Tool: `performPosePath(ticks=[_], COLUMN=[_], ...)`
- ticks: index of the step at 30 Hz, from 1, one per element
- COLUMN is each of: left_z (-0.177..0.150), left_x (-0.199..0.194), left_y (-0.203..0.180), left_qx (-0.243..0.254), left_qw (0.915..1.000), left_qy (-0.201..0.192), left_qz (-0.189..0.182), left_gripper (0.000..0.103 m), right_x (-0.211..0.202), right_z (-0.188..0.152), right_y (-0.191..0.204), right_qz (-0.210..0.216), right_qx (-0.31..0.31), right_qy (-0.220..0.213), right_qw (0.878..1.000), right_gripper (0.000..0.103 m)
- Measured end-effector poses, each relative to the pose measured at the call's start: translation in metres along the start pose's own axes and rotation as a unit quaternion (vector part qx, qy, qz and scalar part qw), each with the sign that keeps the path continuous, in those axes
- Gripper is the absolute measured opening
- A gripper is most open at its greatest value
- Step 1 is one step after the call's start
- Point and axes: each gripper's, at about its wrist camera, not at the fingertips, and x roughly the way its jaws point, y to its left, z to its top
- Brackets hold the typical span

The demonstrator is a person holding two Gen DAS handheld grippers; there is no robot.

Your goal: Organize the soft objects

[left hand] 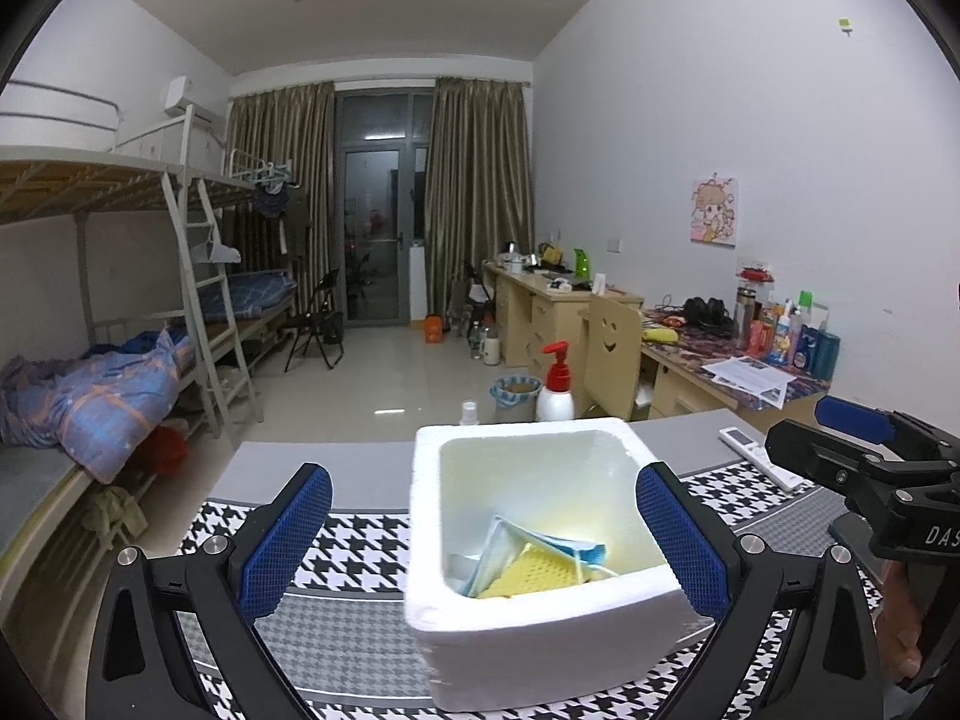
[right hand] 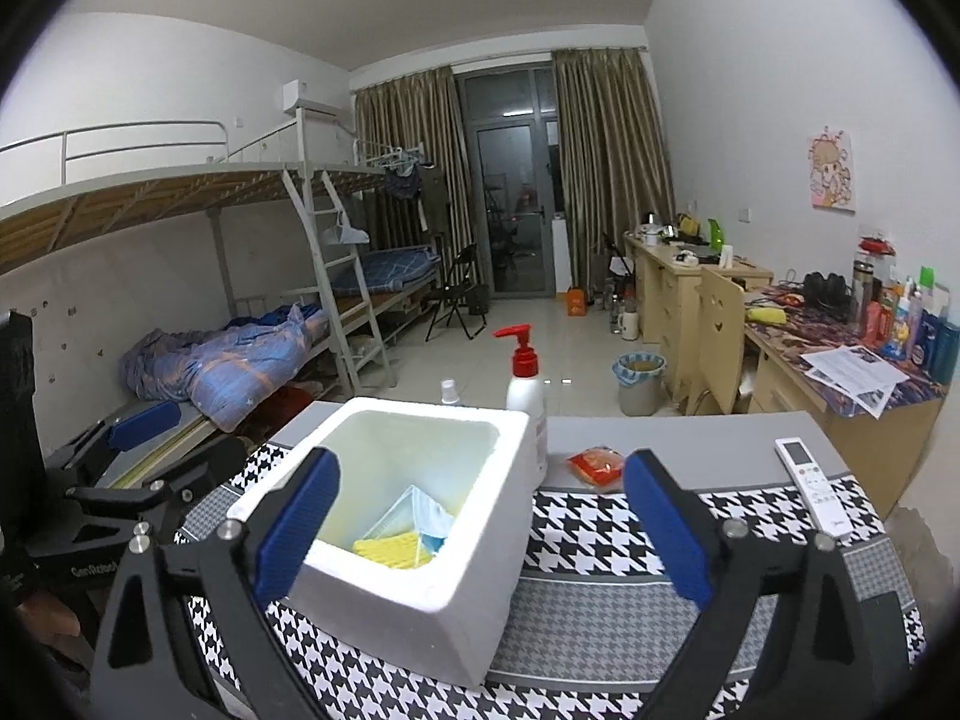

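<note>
A white foam box point(left hand: 540, 654) stands on the houndstooth cloth. Inside it lie a blue face mask point(left hand: 543, 540) and a yellow sponge point(left hand: 534, 576). My left gripper point(left hand: 483, 546) is open wide in front of the box, its blue pads framing it without touching. In the right wrist view the same box point(right hand: 420, 618) holds the mask point(right hand: 414, 510) and the sponge point(right hand: 387, 549). My right gripper point(right hand: 480, 525) is open, nothing pressed between its pads. Each gripper shows in the other's view: the right gripper point(left hand: 840, 450) at the right edge, the left gripper point(right hand: 150, 456) at the left edge.
An orange snack packet point(right hand: 597, 465) lies behind the box on the grey table point(right hand: 690, 438). A white remote point(right hand: 810, 486) lies at the right. A red-pump lotion bottle point(right hand: 525, 384) and a small clear bottle point(right hand: 450, 390) stand at the far edge. Beds and desks lie beyond.
</note>
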Motion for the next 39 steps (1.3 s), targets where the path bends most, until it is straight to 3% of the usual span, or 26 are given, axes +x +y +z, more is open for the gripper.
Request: performPosePath(ticks=[20,39], left_z=[-0.003,-0.015], left_x=[-0.015,-0.031], left_y=[-0.032,-0.035], left_qx=[0.02,0.018], left_qw=[0.9991,0.9988], left_qy=[-0.015,-0.03], left_qz=[-0.034,-0.034], left_gripper=[0.102,0.102], right_x=[-0.047,-0.07], right_z=[-0.012,-0.027], right_y=[-0.014,-0.01], right_qz=[-0.037,-0.042], right_qx=[0.007,0.007], right_qy=[-0.037,-0.057], right_qw=[0.999,0.997], right_gripper=[0.102,0.102])
